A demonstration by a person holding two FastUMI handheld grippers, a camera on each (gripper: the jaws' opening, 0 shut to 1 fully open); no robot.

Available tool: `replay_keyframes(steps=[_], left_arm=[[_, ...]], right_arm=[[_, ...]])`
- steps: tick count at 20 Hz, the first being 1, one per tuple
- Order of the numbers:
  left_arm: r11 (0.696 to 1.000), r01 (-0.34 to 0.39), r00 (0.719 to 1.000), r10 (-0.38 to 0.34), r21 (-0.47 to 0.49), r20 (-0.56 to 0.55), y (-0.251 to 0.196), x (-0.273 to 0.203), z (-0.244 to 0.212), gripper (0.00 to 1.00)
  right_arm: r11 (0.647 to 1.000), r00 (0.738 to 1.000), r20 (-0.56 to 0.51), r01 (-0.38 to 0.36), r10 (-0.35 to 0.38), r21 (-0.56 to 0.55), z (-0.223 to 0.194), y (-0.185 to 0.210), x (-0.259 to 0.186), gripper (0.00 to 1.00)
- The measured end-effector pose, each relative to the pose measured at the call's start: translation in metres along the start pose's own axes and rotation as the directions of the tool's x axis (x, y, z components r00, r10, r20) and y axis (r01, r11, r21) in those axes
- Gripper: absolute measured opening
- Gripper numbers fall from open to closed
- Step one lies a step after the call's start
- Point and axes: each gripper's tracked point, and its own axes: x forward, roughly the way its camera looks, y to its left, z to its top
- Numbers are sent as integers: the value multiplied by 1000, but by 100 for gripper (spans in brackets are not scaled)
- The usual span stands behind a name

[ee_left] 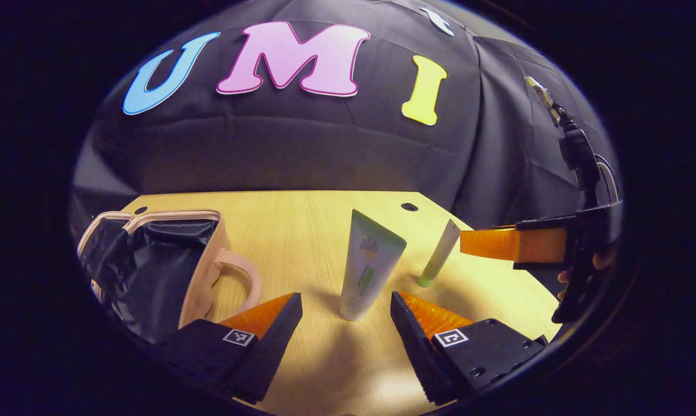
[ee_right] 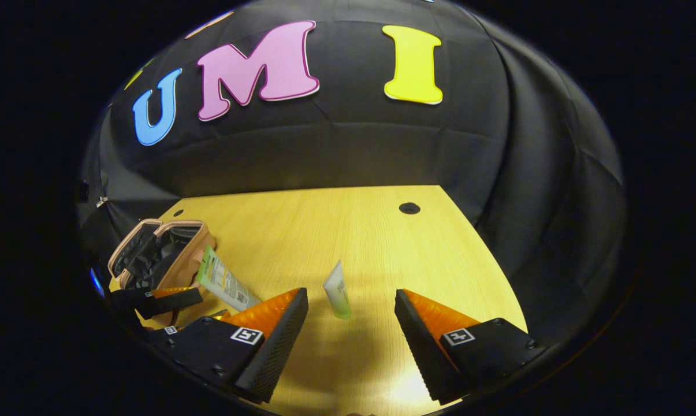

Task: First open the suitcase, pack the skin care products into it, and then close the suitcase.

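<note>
Wood-grain desk (ee_left: 301,231) shows bare between the left tongs (ee_left: 346,315), whose jaws stand wide apart on either side of the foot of a large white tube (ee_left: 368,266). That tube stands upright on its cap just ahead of the fingers, so the spread looks set to take its width and close on it. In the right gripper view the right tongs (ee_right: 351,312) are likewise spread and clamped on nothing, lined up on a slim tube with a green cap (ee_right: 337,296), which stands cap-down and slightly tilted just in front of them. The left gripper view shows this slim tube (ee_left: 440,254) beyond and to the side of the large one, the two apart, with the right tongs reaching in toward it. Standing on their caps keeps both tubes easy to pinch from the side. Further out, the small pink suitcase (ee_left: 206,260) rests near the desk's edge, already open, its dark lining exposed to receive them. Neither tube is in it yet, so packing seems the step in hand
</note>
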Motion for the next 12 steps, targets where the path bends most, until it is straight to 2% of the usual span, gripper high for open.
replay_keyframes(steps=[7,9,10,12], left_arm=[[999,-36,994,35,-6,-103,-12,67,-18,95],[998,-66,990,65,-6,-128,-12,76,-26,82],[996,-85,987,84,-2,-138,-10,78,-29,70],[994,-111,985,112,9,-133,-7,79,-29,60]], right_arm=[[997,998,-52,-33,37,68,-20,-4,45,97],[996,998,-52,-37,41,77,-20,-5,57,98],[996,998,-51,-41,45,74,-21,-4,63,98],[997,997,-59,-47,51,64,-26,-1,74,98]])
